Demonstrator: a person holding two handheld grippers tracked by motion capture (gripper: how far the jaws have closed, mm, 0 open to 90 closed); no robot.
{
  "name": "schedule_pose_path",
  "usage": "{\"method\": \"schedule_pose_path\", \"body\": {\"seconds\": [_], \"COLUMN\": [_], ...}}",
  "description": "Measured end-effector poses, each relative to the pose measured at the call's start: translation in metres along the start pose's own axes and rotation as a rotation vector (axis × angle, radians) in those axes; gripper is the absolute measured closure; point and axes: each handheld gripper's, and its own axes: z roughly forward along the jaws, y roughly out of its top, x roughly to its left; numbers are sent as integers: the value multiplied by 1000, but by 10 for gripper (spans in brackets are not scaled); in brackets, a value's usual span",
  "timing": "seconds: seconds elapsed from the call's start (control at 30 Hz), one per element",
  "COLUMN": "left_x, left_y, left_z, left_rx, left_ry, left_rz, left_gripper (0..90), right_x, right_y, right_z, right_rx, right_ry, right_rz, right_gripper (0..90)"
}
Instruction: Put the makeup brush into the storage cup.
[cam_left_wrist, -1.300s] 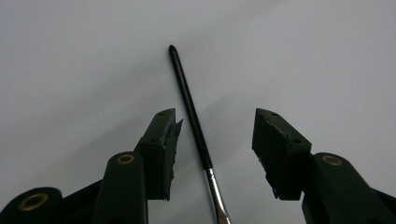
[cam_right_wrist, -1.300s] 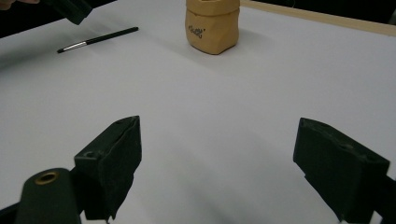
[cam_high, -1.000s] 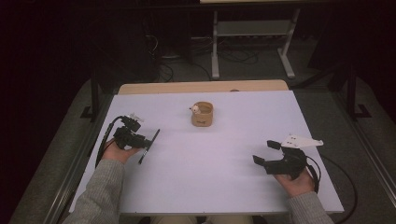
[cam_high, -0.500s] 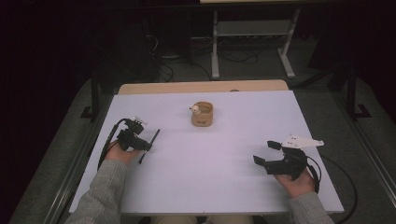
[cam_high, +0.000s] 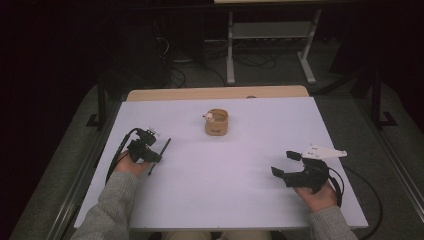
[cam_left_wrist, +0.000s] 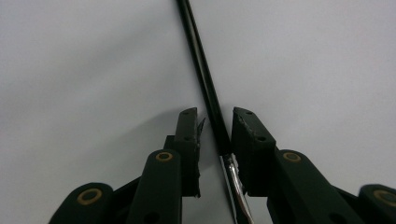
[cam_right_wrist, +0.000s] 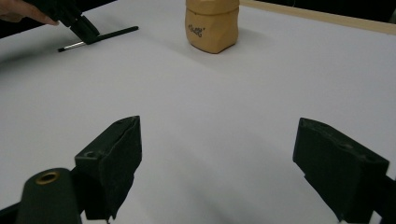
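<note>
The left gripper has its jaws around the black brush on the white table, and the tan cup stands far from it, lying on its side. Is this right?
Not quite: the tan cup stands upright, as the right gripper view shows. The rest holds: in the left gripper view, the left gripper has just been closing its jaws around the black brush on the white table.

The table (cam_high: 215, 195) is showing a smooth, matt white top, like laminate, with a bare pale wood strip (cam_high: 215, 93) along its far edge. The brush (cam_left_wrist: 205, 79) is showing a glossy black handle and a shiny metal collar. The left gripper (cam_left_wrist: 215, 126) and right gripper (cam_right_wrist: 217, 154) are looking like matt black plastic with brass-coloured rivets. The cup (cam_right_wrist: 212, 25) is appearing matt tan, possibly paper or soft clay. The sleeve (cam_high: 110, 210) is looking like grey knitted cloth.
</note>
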Motion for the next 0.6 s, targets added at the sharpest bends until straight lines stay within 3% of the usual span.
{"method": "schedule_pose_path", "body": {"seconds": [0.17, 0.37, 0.6], "left_x": [-3, -1, 0], "left_y": [1, 1, 1], "left_z": [1, 1, 1], "left_rx": [4, 0, 2], "left_ry": [14, 10, 3], "left_rz": [12, -3, 1], "left_gripper": [780, 833, 841], "right_x": [-1, -2, -2], "right_y": [0, -1, -1], "right_z": [0, 0, -2], "right_rx": [4, 8, 4], "right_ry": [-6, -10, -10], "right_rz": [0, -7, -9], "right_gripper": [144, 145, 146]}}
